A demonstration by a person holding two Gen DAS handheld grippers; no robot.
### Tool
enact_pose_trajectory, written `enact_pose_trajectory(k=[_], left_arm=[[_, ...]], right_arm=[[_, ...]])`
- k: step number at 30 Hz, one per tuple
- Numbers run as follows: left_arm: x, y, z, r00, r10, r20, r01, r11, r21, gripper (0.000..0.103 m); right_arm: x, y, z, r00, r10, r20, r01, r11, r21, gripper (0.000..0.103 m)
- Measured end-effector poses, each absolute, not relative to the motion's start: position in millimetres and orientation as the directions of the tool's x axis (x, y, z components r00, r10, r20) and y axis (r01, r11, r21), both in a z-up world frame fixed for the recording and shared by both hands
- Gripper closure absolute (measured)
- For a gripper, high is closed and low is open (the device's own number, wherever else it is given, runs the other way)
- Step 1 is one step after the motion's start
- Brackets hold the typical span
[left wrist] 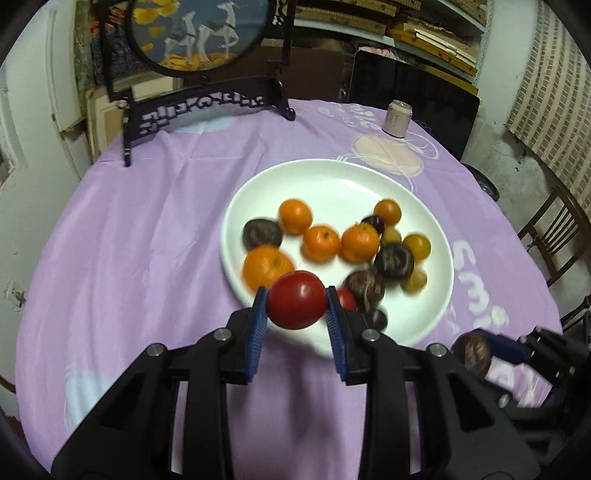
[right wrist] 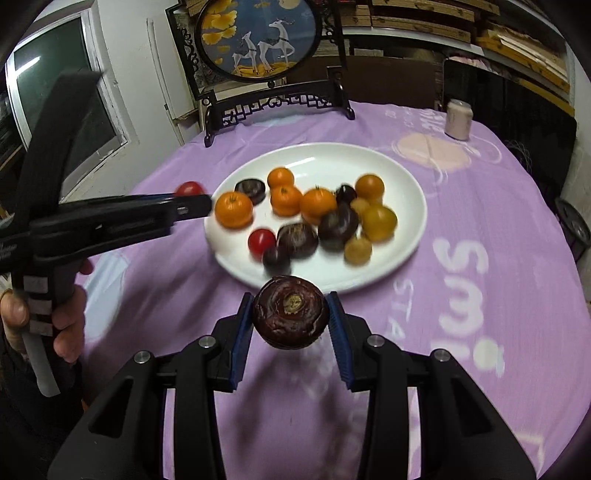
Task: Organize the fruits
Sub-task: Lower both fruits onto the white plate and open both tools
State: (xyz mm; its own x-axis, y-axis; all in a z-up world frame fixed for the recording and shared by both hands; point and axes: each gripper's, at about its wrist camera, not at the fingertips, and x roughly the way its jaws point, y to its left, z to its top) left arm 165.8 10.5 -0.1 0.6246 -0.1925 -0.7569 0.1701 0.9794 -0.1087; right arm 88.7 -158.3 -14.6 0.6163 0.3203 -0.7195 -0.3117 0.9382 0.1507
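A white plate point(left wrist: 332, 177) on the purple tablecloth holds several orange tangerines point(left wrist: 294, 216), dark brown water chestnuts point(left wrist: 393, 260), small yellow fruits point(left wrist: 416, 246) and a red tomato point(right wrist: 261, 240). My left gripper point(left wrist: 296, 301) is shut on a red tomato point(left wrist: 296, 300) and holds it above the plate's near left rim. In the right wrist view the left gripper point(right wrist: 192, 201) shows from the side with its tomato point(right wrist: 188, 189). My right gripper point(right wrist: 291, 314) is shut on a dark water chestnut point(right wrist: 291, 312) above the cloth, just short of the plate point(right wrist: 332, 155).
A black wooden stand with a round deer picture point(left wrist: 199, 33) is at the table's back left. A pale drink can point(left wrist: 397, 119) stands at the back right. A wooden chair point(left wrist: 554, 236) is beyond the table's right edge. Shelves line the back wall.
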Motion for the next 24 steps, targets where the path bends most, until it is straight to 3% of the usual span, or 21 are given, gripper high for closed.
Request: enact_pose_trajectory(k=[7,16,17,18,19,23,24], left_arm=[[240,-3,8,0.622,-0.186,-0.760,0.122,0.983,-0.140,0.072],[254,-3,-13,0.593,-0.227,-0.772,0.144,0.974,-0.175,0.070],[253,-3,-13,0.598,-0.231,-0.767,0.148,0.973,-0.178,0.065],[251,-2,-11,0.607,-0.230,-0.761,0.145,0.973,-0.179,0.044],[249,-1,-10,0.619,-0.225,-0.752,0.137,0.974,-0.178,0.035],[237,5,-9,0.651,-0.194,-0.733,0.118,0.981,-0.155,0.033],[235,6,-11,0.652,-0.184,-0.736,0.109,0.983,-0.149,0.027]], right_arm=[[172,-154,-4,0.659,0.261,-0.705,-0.264,0.958,0.108,0.063],[204,-163,-27,0.649,0.245,-0.720,-0.237,0.965,0.114,0.060],[204,-164,-25,0.659,0.241,-0.713,-0.231,0.966,0.113,0.046],[202,-167,-23,0.677,0.227,-0.700,-0.215,0.971,0.107,0.041],[200,-169,-21,0.690,0.219,-0.690,-0.205,0.973,0.104,0.040],[190,-182,-20,0.709,0.198,-0.677,-0.171,0.979,0.107,0.034],[188,-185,-23,0.701,0.191,-0.687,-0.160,0.981,0.110,0.032]])
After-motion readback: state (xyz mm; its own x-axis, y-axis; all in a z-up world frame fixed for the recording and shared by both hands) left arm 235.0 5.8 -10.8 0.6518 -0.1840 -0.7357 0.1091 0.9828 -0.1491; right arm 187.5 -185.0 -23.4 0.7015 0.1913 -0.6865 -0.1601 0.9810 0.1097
